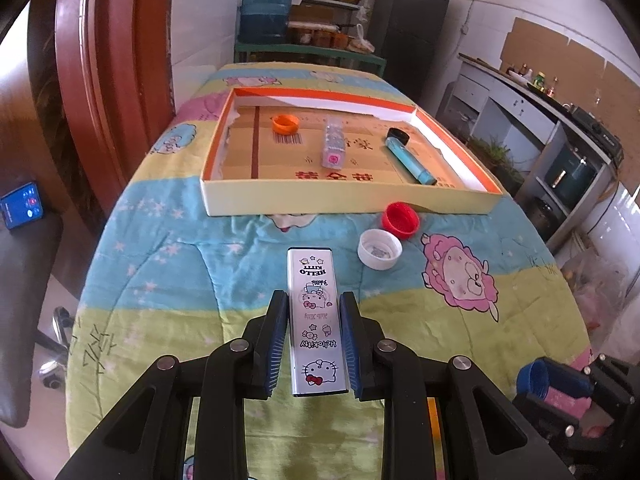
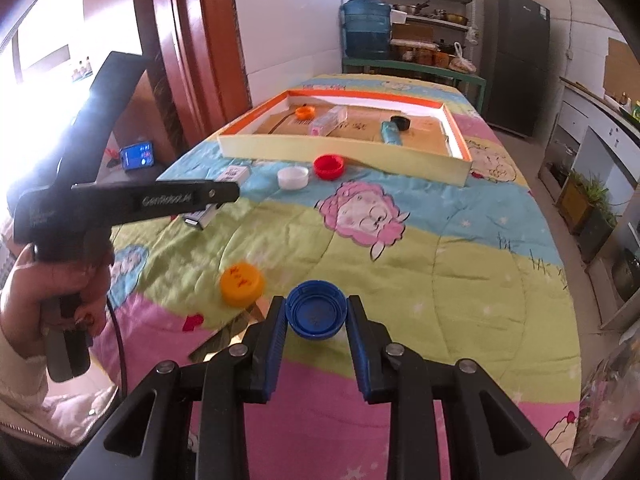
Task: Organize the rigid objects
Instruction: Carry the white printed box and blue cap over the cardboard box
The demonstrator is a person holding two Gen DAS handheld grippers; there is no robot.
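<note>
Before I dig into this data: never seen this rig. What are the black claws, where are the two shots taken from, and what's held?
There is no robot here. A person holds a handheld two-finger tool in each hand, and a fisheye camera on each tool looks forward along its fingers.

The left wrist view shows the left tool shut on a silver Hello Kitty tin. The right wrist view shows the right tool shut on a blue bottle cap. It also shows the person's left hand on the other tool's handle.

The table is covered by a cartoon quilt. On it sits a shallow orange-rimmed box holding an orange cap, a clear case, a blue tube and a black cap. Loose on the quilt lie a red cap, a white cap and another orange cap.
</note>
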